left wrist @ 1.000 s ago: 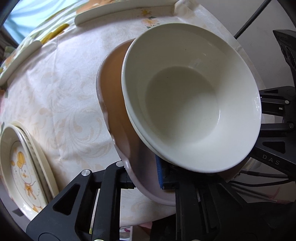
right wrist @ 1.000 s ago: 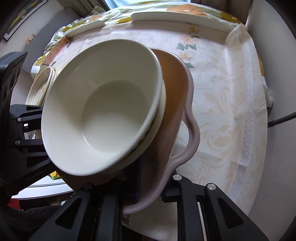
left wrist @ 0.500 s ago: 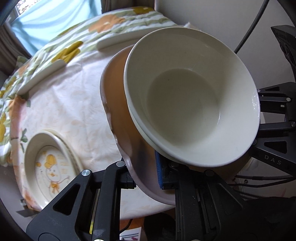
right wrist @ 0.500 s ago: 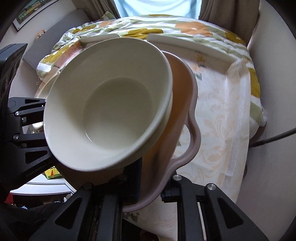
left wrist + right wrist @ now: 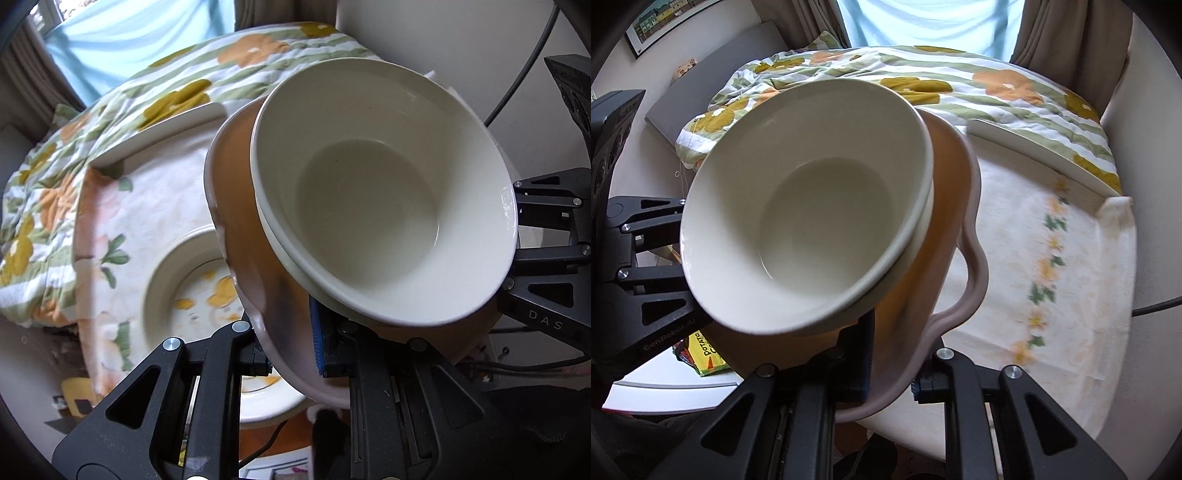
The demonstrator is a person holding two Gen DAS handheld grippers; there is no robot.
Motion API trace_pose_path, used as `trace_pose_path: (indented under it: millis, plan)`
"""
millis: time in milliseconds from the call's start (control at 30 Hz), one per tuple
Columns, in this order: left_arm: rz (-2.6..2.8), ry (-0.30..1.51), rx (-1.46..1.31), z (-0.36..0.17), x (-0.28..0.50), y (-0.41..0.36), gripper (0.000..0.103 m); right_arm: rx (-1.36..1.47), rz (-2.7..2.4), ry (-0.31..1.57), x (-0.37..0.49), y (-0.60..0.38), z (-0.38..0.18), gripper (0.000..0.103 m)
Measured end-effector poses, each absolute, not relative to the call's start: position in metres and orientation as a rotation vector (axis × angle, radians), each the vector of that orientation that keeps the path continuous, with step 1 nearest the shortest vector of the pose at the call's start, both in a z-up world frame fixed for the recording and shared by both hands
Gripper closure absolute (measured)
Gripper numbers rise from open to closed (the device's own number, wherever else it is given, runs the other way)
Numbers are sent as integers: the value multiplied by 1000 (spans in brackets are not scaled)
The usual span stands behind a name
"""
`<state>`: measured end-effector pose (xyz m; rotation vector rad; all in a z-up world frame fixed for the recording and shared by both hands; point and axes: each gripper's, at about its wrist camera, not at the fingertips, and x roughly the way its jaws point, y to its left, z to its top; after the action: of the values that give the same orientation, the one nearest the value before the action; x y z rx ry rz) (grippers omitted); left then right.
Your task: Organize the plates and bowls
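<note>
A stack of dishes hangs in the air above a cloth-covered table [image 5: 1082, 295], carried between two handheld grippers. On the left side, the left gripper [image 5: 291, 350] has its jaws closed on the scalloped rim of a pinkish-brown plate [image 5: 236, 192], one finger below the rim and the blue-padded one above it. Beneath that rim, near the table's left edge, sits a cream plate printed with a yellow cartoon figure [image 5: 192, 288], motion-blurred and partly hidden by the gripper.

On the pinkish-brown plate, tilted toward the left gripper's camera, ride two nested cream bowls [image 5: 384, 199]; only the rim of the lower one shows under the upper. Both are empty.

On the right side, the right gripper [image 5: 894, 369] clamps the opposite rim of the same plate, its jaws closed on the wavy edge. From its camera the bowls lean left and cover most of the plate.

Along the table's far edge lies a low white raised strip [image 5: 1034, 151], and behind it a quilt with orange and mustard flowers on green stripes [image 5: 960, 85]. A yellow packet [image 5: 705, 354] lies on a white surface at the lower left of the right gripper's view.
</note>
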<state>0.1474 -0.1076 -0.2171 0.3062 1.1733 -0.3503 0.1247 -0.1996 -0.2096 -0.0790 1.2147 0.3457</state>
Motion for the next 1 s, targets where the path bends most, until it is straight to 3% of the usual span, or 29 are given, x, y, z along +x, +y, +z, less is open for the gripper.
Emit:
trace_pose_path:
  millis: [433,1000]
  plan:
    - [-368,1254,316,-259,159,-8,90,-58,324,1280,138,-103,-248,88]
    - [-392,1242,331,-281,155,8,90,-62,265,1275,131,-92,-263,88]
